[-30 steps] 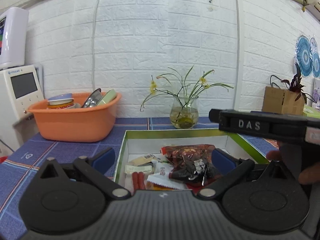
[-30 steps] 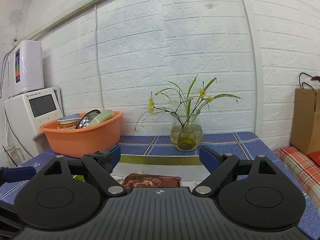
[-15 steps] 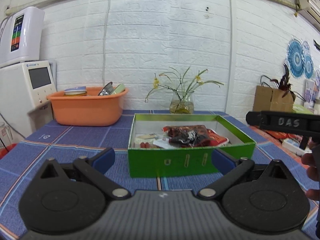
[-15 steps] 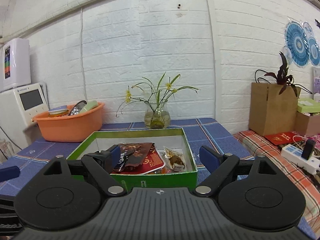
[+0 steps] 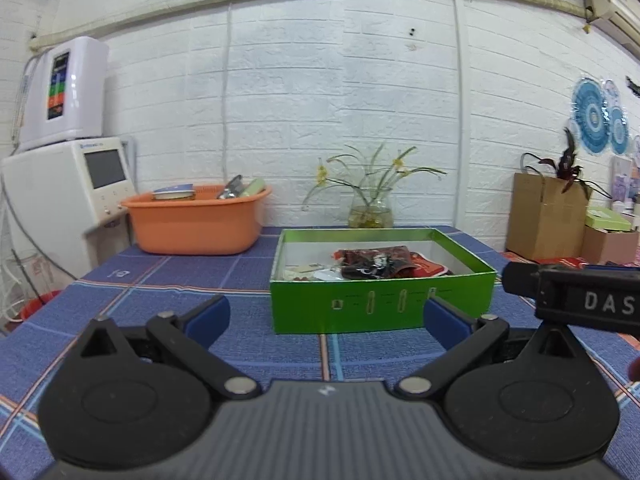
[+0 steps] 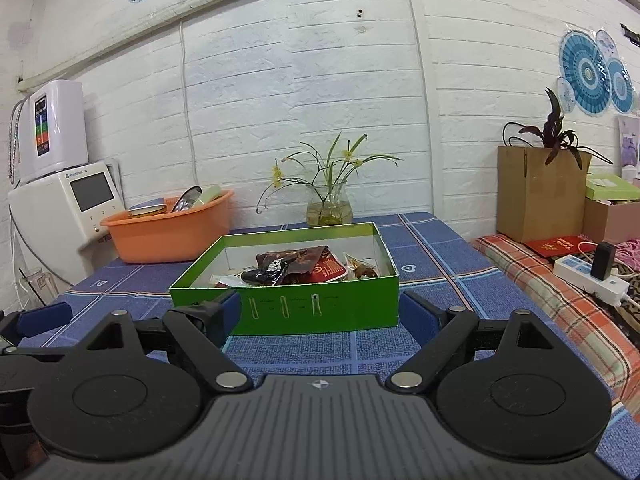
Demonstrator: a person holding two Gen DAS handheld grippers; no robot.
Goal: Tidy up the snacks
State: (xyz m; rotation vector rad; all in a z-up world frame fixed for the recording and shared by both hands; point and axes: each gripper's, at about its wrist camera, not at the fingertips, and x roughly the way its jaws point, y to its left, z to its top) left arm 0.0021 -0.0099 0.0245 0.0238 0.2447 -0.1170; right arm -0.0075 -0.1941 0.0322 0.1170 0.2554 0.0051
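Observation:
A green box (image 5: 380,304) stands on the blue checked table (image 5: 180,280) and holds several snack packets, with a dark red packet (image 5: 376,262) on top. The box (image 6: 320,304) and packet (image 6: 292,262) also show in the right wrist view. My left gripper (image 5: 326,314) is open and empty, held back from the box's near wall. My right gripper (image 6: 320,312) is open and empty, also in front of the box. The right gripper's body (image 5: 580,292) shows at the right edge of the left wrist view.
An orange basin (image 5: 196,220) with dishes stands at the back left. A glass vase with flowers (image 5: 370,212) stands behind the box. A white appliance (image 5: 60,192) is left of the table. A cardboard box with a plant (image 6: 540,196) and a power strip (image 6: 592,276) lie to the right.
Both grippers have pulled back from over the box toward the table's near side. The box now shows whole in both views. Both stay open and empty.

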